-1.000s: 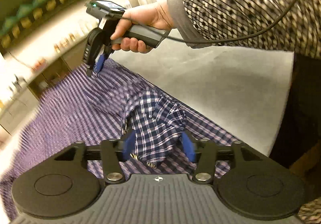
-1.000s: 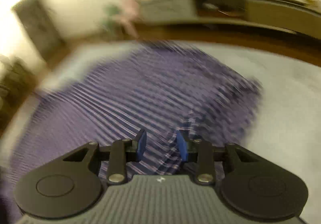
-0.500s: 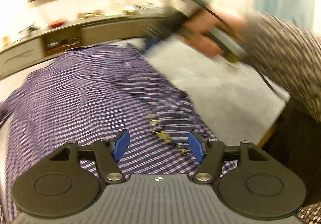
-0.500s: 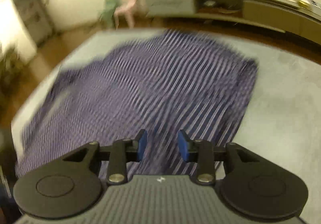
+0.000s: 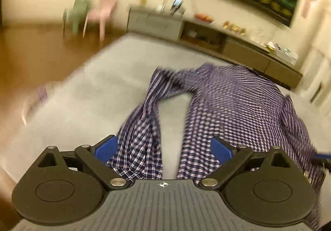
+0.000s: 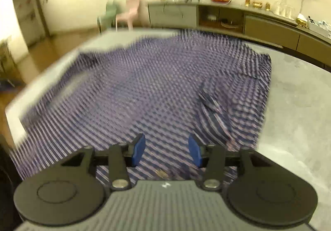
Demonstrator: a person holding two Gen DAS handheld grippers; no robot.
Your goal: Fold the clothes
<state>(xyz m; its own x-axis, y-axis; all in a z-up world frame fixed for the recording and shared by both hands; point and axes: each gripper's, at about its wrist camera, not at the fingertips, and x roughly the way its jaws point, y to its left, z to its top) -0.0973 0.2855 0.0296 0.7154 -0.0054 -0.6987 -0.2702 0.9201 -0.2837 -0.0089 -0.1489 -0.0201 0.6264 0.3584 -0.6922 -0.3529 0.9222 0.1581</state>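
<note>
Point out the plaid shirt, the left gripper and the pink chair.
plaid shirt (image 6: pixel 144 90): right wrist view, middle of the spread fabric.
left gripper (image 5: pixel 163 149): left wrist view, midway between its blue fingertips, which stand wide apart.
pink chair (image 6: pixel 129 11): right wrist view, on its backrest.

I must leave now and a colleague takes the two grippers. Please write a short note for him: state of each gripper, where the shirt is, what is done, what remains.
Left gripper: open, holds nothing, above one sleeve.
Right gripper: open, holds nothing, above the shirt body.
Shirt: purple plaid, spread on the grey table, mostly flat; the sleeve lies long, apart from the body with bare table between.
Done: shirt laid out; no finished fold is visible.
Left: fold the sleeves in, then fold the body. Pictures are blurred, so check the edges first.
</note>
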